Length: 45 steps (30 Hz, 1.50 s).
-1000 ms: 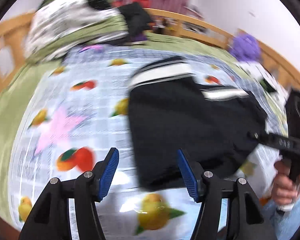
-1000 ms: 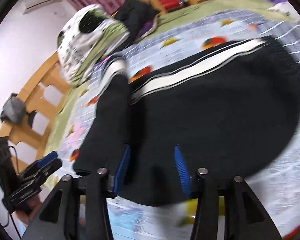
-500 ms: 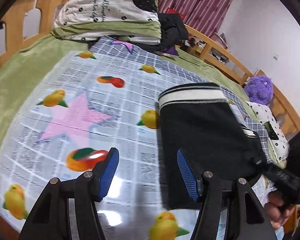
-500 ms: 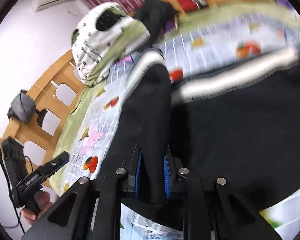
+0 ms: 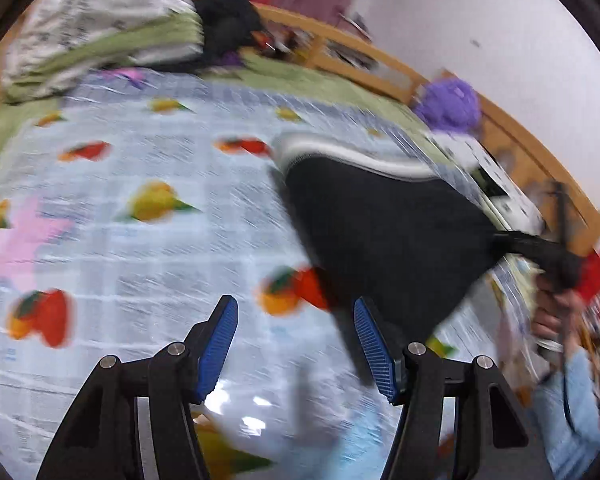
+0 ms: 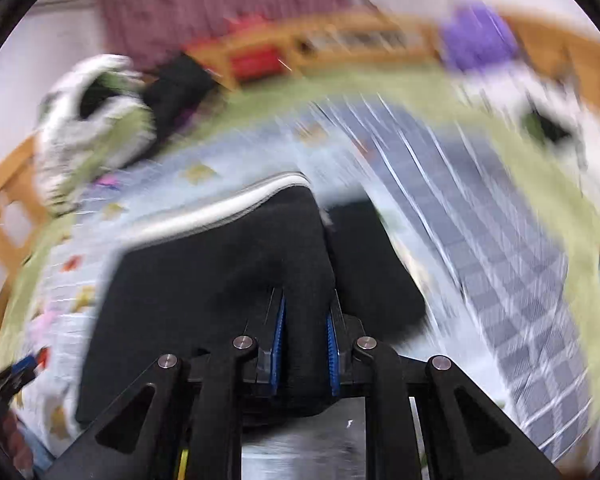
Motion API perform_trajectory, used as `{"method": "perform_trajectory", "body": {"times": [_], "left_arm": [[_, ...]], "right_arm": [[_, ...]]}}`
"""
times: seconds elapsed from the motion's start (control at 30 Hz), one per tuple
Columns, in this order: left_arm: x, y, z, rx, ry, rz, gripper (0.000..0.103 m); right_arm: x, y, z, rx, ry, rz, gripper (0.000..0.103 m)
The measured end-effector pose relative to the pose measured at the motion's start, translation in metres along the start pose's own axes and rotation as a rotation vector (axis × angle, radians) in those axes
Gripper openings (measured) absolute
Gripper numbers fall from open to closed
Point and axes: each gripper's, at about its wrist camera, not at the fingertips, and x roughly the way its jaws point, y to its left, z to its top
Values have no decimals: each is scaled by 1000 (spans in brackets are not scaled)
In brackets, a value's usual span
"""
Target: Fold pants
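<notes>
My right gripper [image 6: 304, 344] jaws have just closed, pinching the black pants [image 6: 220, 280] low center, while my left gripper [image 5: 296, 344] jaws stand spread and empty.

You see black pants [image 5: 384, 228] with a white-striped waistband [image 5: 352, 158]. The sheet [image 5: 140, 248] is pale blue, gridded, printed with orange fruit and a pink star [image 5: 16, 240]. Your gripper pads [image 5: 220, 344] are blue. The plush toy [image 5: 450, 106] is purple.

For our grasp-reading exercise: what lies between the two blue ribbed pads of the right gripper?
In the right wrist view, a bunched fold of the black fabric pants with a white stripe fills the gap; the right gripper is clamped on it.
</notes>
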Motion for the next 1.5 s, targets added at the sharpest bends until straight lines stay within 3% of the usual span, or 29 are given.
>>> {"method": "perform_trajectory", "body": {"times": [0.07,0.23,0.3,0.43,0.47,0.5,0.53,0.57,0.67,0.73,0.83,0.9,0.97,1.1,1.13,1.2,1.23,1.37,1.5], "left_arm": [[14,-21,-8,46,56,-36,59],[42,-69,-31,148,125,-29,65],[51,-80,-38,170,134,6,65],[77,-88,-46,173,127,167,65],[80,-89,-45,161,115,175,62],[80,-89,-43,150,93,183,53],[80,-91,-39,146,65,193,30],[80,-92,-35,151,55,206,23],[63,-84,-22,140,-11,248,19],[42,-68,-10,90,-68,219,19],[27,-46,-9,70,-38,201,19],[36,-41,-19,99,24,211,20],[45,-36,-33,99,90,190,28],[25,-38,-40,149,92,196,39],[15,-37,-39,156,80,188,45],[-5,-32,-35,140,48,142,57],[-11,-30,-31,128,31,128,61],[-3,-19,2,58,16,107,62],[36,-5,34,-8,60,56,62]], "right_arm": [[21,-15,-10,1,43,10,18],[-1,-16,-13,-42,-44,77,18],[-5,-20,-15,-29,-61,107,18],[1,-28,-15,5,-39,131,18],[3,-29,-18,19,-39,141,18],[4,-29,-19,26,-38,145,18],[3,-29,-19,31,-41,152,18],[0,-30,-19,38,-45,166,18],[-6,-31,-19,65,-44,206,17],[-13,-31,-24,84,-40,252,17],[-23,-19,-38,57,-23,282,17],[-14,-6,-50,27,32,254,17],[-6,4,-59,-38,67,194,18],[-38,-3,-58,-86,-25,196,25],[-49,-10,-56,-59,-75,196,31],[-60,-21,-47,-18,-129,199,56],[-61,-25,-43,1,-139,198,57],[-31,-27,-18,77,-65,186,60],[10,-18,-4,83,25,134,63]]}}
